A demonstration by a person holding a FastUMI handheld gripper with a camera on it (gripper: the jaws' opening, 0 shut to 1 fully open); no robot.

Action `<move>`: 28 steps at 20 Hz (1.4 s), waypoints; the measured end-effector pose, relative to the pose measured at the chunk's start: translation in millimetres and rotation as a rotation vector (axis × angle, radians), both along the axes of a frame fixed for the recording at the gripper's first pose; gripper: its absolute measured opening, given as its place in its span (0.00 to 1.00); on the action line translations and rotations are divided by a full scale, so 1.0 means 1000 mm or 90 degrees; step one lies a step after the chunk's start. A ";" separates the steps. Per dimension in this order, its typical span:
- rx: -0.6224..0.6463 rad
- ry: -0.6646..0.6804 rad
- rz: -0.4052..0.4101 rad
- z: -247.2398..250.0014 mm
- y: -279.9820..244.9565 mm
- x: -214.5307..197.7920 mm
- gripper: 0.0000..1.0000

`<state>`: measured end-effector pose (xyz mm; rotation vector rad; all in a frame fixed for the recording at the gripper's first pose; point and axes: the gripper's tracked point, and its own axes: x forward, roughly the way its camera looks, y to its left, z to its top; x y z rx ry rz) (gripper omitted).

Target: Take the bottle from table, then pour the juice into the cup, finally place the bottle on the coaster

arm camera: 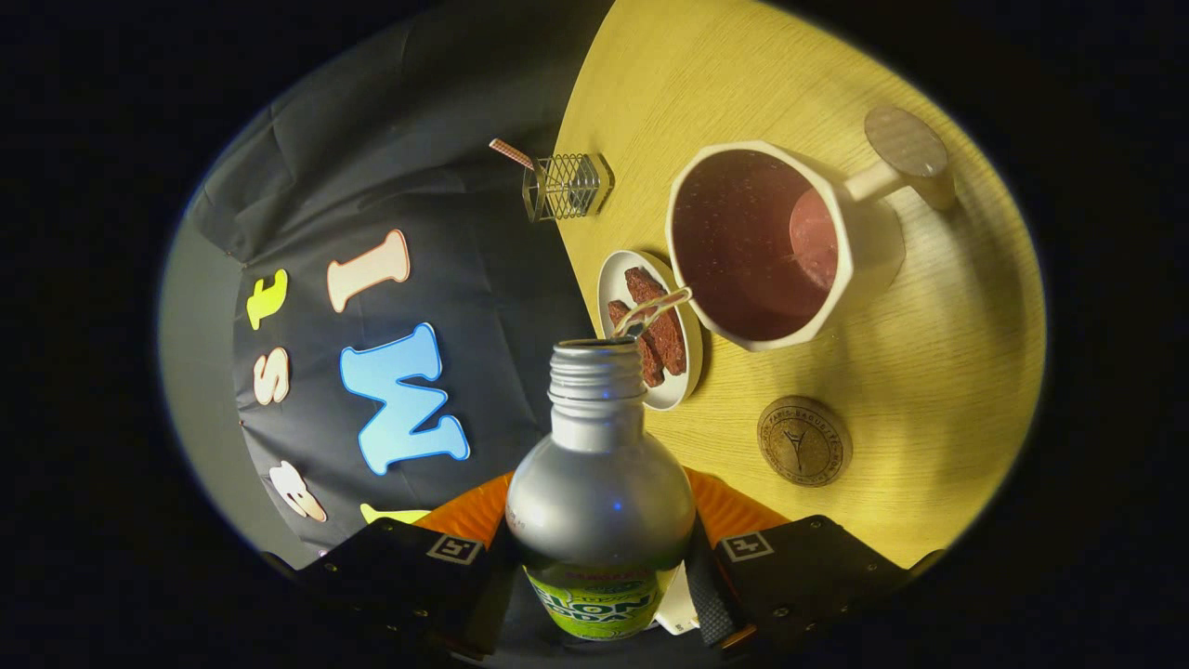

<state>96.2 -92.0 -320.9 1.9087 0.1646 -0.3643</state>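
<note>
A silver bottle [599, 483] with a green label sits between my fingers, and my gripper [599, 567] is shut on its body. The view is rolled, so the bottle is tipped over sideways with its open threaded neck toward the cup. A thin stream of liquid [655, 311] runs from the mouth into the cream faceted cup [859, 260], which holds reddish juice and has a side handle. The round brown coaster [804, 441] lies on the wooden table [947, 372], beside the cup and just beyond my right finger.
A small white plate [683, 376] with brown biscuits lies between the bottle mouth and the cup. A wire rack [564, 186] with a striped stick stands at the table's far edge. Black booth cloth hangs beyond the table.
</note>
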 end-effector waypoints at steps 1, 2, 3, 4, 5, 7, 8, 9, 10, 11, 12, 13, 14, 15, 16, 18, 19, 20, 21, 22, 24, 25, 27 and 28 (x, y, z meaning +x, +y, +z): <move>0.002 -0.002 -0.001 0.002 0.000 0.000 0.77; 0.003 -0.004 -0.001 0.004 0.001 0.001 0.78; 0.004 -0.004 0.000 0.006 0.001 0.001 0.78; 0.005 -0.005 0.002 0.007 0.003 0.001 0.78; 0.006 -0.008 0.001 0.009 0.003 0.000 0.78; 0.013 -0.014 -0.002 0.013 0.004 0.001 0.78; 0.018 -0.015 -0.003 0.013 0.005 0.000 0.78; 0.022 -0.017 -0.003 0.014 0.006 0.000 0.78; 0.024 -0.017 -0.003 0.015 0.008 0.001 0.78; 0.027 -0.018 -0.003 0.016 0.008 0.000 0.78; 0.031 -0.019 -0.006 0.016 0.008 0.000 0.78; 0.037 -0.020 -0.010 0.016 0.007 0.001 0.78; 0.042 -0.021 -0.013 0.016 0.006 0.001 0.78; 0.045 -0.021 -0.014 0.017 0.006 0.000 0.78; 0.047 -0.021 -0.015 0.017 0.006 0.000 0.78; 0.050 -0.016 -0.015 0.016 0.006 0.000 0.78; 0.051 -0.015 -0.019 0.016 0.005 0.000 0.78; 0.053 -0.016 -0.024 0.015 0.004 -0.002 0.78; 0.056 -0.016 -0.026 0.015 0.003 -0.003 0.78; 0.058 -0.015 -0.026 0.015 0.003 -0.002 0.78; 0.065 -0.015 -0.027 0.015 0.003 -0.002 0.78; 0.068 -0.016 -0.030 0.015 0.001 -0.002 0.78; 0.077 -0.013 -0.033 0.013 -0.001 -0.001 0.78; 0.079 -0.011 -0.034 0.010 -0.002 0.000 0.78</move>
